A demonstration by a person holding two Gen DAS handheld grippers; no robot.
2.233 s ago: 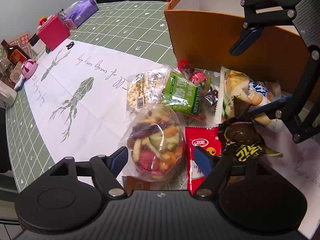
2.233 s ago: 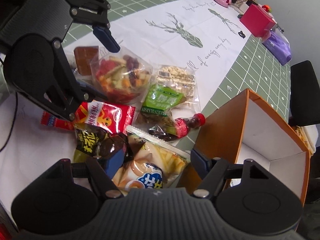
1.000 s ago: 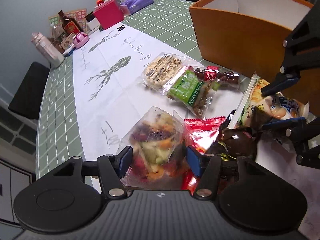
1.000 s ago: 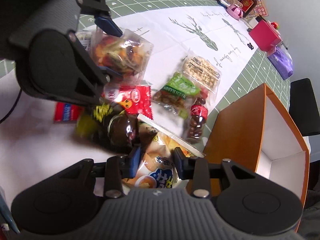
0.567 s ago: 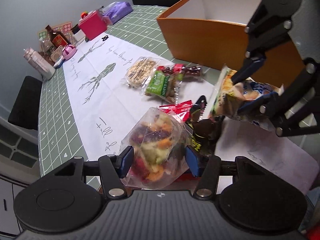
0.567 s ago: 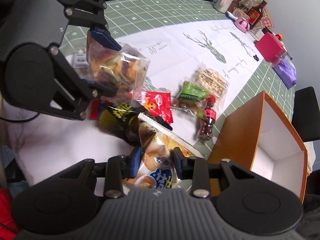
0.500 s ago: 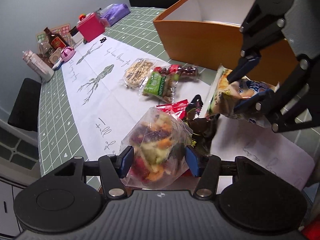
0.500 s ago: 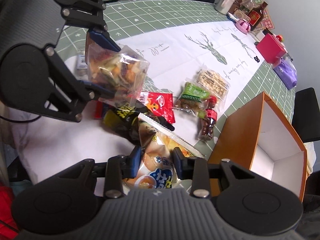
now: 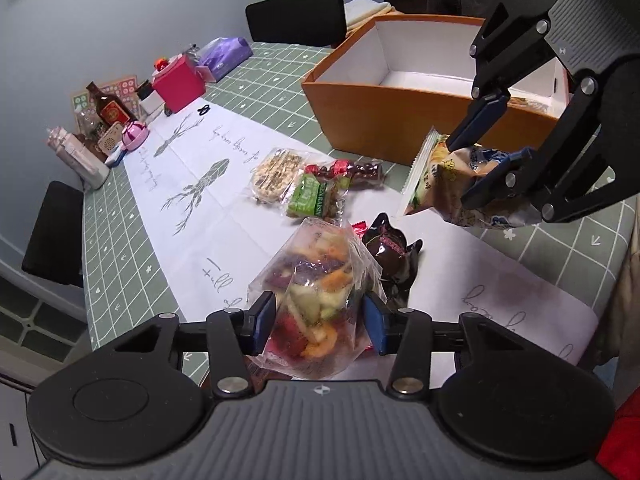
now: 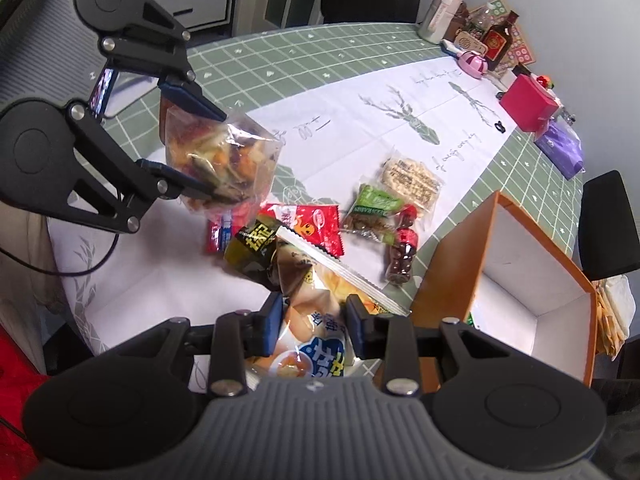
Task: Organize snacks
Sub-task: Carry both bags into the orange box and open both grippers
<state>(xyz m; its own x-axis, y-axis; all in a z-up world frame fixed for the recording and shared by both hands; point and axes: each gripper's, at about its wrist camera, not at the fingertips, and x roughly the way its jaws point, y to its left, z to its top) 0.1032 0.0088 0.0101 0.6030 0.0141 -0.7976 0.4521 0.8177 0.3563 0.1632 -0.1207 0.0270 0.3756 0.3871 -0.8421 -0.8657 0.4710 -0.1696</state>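
Observation:
My left gripper (image 9: 319, 322) is shut on a clear bag of mixed dried fruit chips (image 9: 316, 288) and holds it above the table; it also shows in the right wrist view (image 10: 222, 160). My right gripper (image 10: 314, 326) is shut on a yellow and blue snack bag (image 10: 316, 332), seen raised in the left wrist view (image 9: 452, 178) near the open orange box (image 9: 404, 120). On the white runner lie a nut bar pack (image 9: 276, 172), a green nut packet (image 9: 314, 196), a red-capped bottle of dark candies (image 10: 402, 256), a red packet (image 10: 308, 226) and a dark yellow-lettered packet (image 10: 256, 256).
The orange box's white inside (image 10: 528, 276) holds nothing that I can see. At the table's far end stand a pink box (image 9: 178, 84), a purple pack (image 9: 224, 54), a dark bottle (image 9: 110, 108) and small items. Black chairs (image 9: 296, 16) ring the table.
Both grippers closed on their bags and lifted them off the table. The views have risen and pulled back, and the box interior has come into sight.

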